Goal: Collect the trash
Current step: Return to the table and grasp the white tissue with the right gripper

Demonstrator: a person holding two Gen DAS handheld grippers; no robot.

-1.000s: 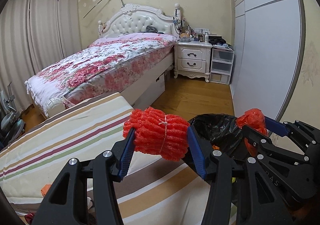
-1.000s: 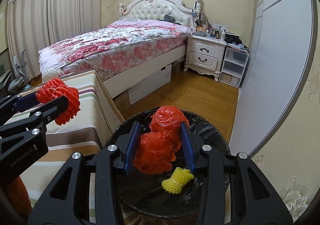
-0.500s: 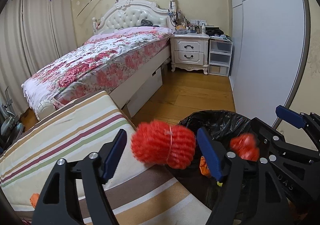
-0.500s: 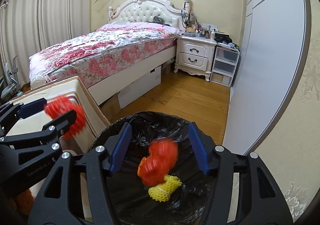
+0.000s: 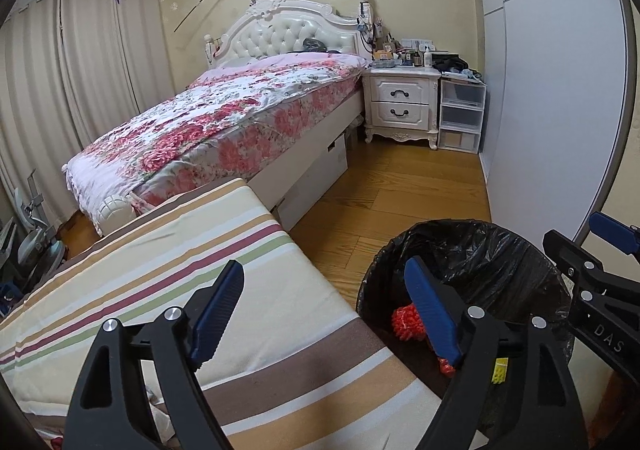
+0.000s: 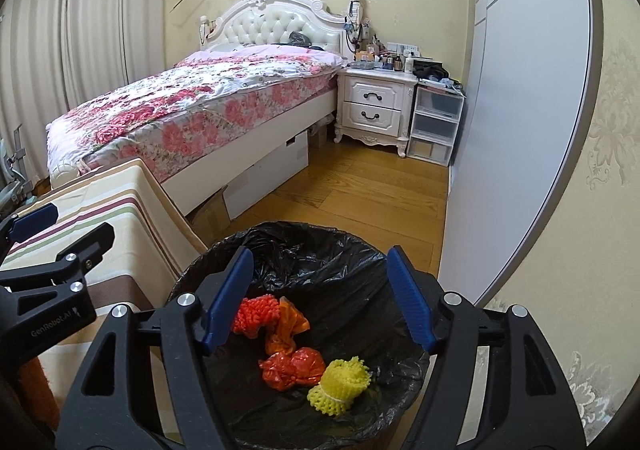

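A bin lined with a black bag (image 6: 320, 246) stands on the wood floor beside a striped table. Inside lie a red foam net (image 6: 254, 314), an orange-red plastic bag (image 6: 292, 368) and a yellow foam net (image 6: 340, 384). My right gripper (image 6: 320, 298) is open and empty above the bin's mouth. My left gripper (image 5: 324, 312) is open and empty over the table's edge next to the bin (image 5: 472, 246). The red foam net (image 5: 406, 324) shows in the bin in the left wrist view, partly hidden by a finger.
The striped tablecloth (image 5: 180, 262) covers the table left of the bin. A bed with a floral cover (image 6: 192, 102), a white nightstand (image 6: 376, 106) and plastic drawers (image 6: 436, 126) stand further back. A grey wardrobe door (image 6: 520, 110) runs along the right.
Both grippers opened. The red foam net left the left gripper and the orange-red bag left the right gripper; both fell into the bin.
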